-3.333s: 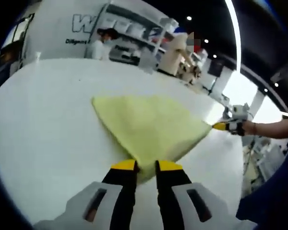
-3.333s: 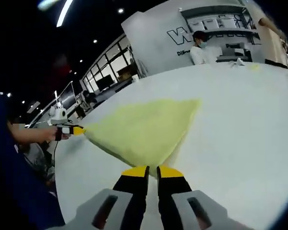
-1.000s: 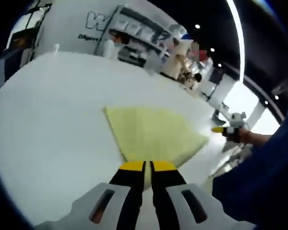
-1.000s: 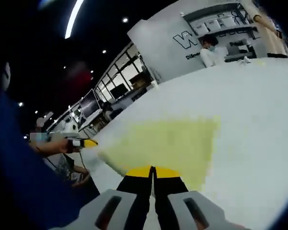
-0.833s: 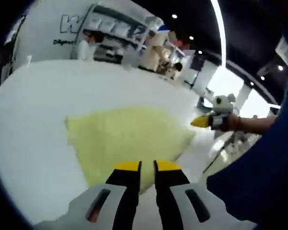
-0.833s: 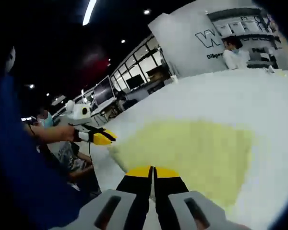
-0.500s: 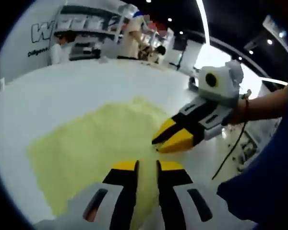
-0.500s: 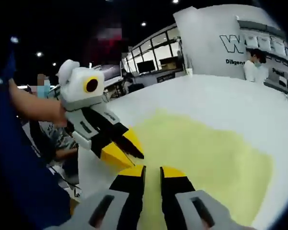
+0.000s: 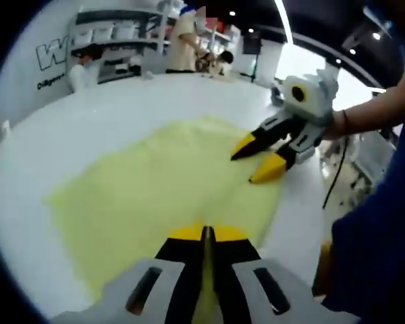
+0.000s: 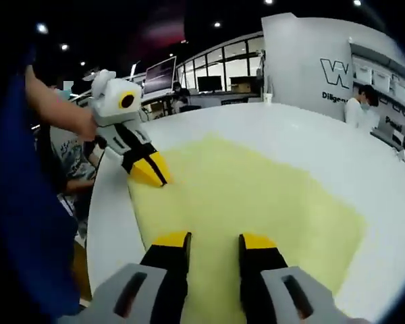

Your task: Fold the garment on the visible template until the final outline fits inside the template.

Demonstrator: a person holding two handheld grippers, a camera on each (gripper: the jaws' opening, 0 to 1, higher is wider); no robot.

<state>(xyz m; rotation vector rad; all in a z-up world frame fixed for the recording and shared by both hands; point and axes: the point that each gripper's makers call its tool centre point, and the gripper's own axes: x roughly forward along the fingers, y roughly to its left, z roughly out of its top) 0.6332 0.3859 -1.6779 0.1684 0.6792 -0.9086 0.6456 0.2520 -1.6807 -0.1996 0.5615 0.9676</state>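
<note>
The yellow garment [image 9: 155, 196] lies spread flat on the white counter [image 9: 88, 128], near the edge where the person stands. In the right gripper view the same garment [image 10: 256, 202] reaches from that near edge toward the middle of the counter [image 10: 364, 155]. I cannot see any outline of a template on the counter, so I cannot say if the cloth sits inside it.

The left hand-held gripper [image 9: 206, 233] has its jaws pressed together at the near edge of the garment. Whether it pinches the cloth between them I cannot tell. In the right gripper view this gripper [image 10: 150, 170] shows with yellow tips together, touching the near left corner of the cloth. The right hand-held gripper [image 10: 214, 241] has its jaws apart and holds nothing; in the left gripper view it [image 9: 260, 158] hangs over the right side of the garment with tips spread.

My judgement on the risks:
- The near edge of the garment is close to the counter's edge, so a pull toward the person may drag it off.
- If only one gripper takes the cloth, the fold may come skew and make wrinkles.
- Pinching a single layer may open the cloth instead of folding it.
- With the template not visible, the final outline can easily pass over its border.
</note>
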